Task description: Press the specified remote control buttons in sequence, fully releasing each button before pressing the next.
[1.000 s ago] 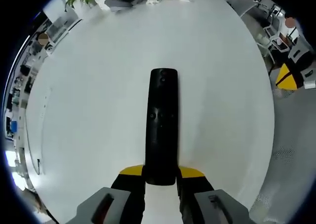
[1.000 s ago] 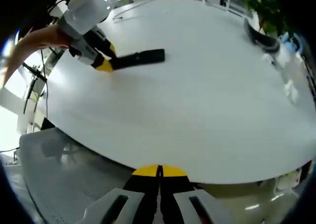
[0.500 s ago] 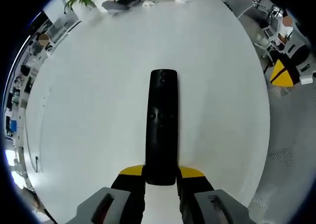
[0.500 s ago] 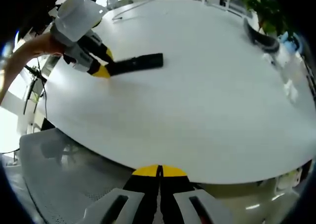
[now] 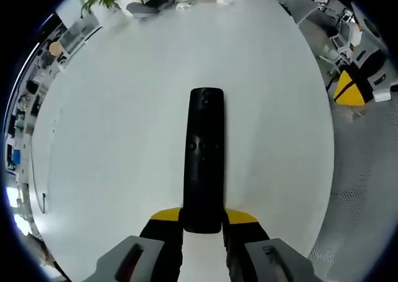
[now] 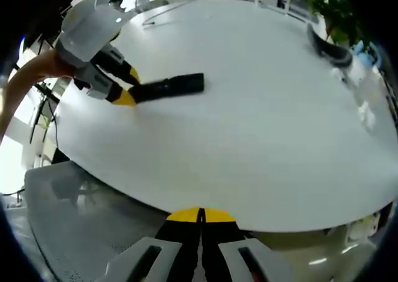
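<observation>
My left tool (image 5: 203, 223) is clenched on the near end of the black remote (image 5: 204, 157), its yellow-tipped jaws pressing on either side of the narrow body. In the left gripper view the remote runs straight away from me along the line of the jaws, lying over the white tabletop (image 5: 124, 126), with small buttons visible around its middle and a round one near its far end. In the right gripper view I see the same remote (image 6: 169, 86) from the side, over the left part of the tabletop (image 6: 261, 108), with the left tool (image 6: 122, 96) gripping its end and my hand (image 6: 37, 73) behind it. My right tool (image 6: 200, 216) has its jaws pressed together with nothing between them, hanging just off the near edge of the tabletop, well apart from the remote. A potted plant (image 6: 329, 11) stands at the far right edge.
</observation>
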A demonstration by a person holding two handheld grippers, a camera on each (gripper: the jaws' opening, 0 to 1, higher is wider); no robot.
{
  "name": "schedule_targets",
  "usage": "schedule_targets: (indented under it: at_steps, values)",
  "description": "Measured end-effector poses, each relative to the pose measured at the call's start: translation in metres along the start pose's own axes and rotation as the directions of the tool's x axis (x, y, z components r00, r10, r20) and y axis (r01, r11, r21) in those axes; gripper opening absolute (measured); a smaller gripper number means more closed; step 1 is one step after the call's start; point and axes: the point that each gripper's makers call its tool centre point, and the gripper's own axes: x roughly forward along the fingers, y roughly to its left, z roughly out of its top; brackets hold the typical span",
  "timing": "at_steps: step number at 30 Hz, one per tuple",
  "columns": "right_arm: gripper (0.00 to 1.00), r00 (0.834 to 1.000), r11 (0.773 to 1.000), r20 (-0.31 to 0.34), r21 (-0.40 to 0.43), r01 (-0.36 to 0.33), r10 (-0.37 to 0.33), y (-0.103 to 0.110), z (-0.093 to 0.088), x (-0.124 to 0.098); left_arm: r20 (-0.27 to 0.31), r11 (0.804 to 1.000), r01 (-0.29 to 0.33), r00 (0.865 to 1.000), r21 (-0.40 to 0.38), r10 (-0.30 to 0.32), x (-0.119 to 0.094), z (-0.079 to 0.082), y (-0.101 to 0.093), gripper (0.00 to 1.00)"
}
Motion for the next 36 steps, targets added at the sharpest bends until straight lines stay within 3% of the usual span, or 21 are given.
schedule_targets:
  at_steps: [36]
  values:
    - [0.0, 1.0, 1.0, 0.012, -0.023, 0.003, -0.003, 0.002, 0.001, -0.001, 0.0, 1.0, 0.003, 1.0, 0.006, -0.003, -0.004, -0.009, -0.04, 0.24]
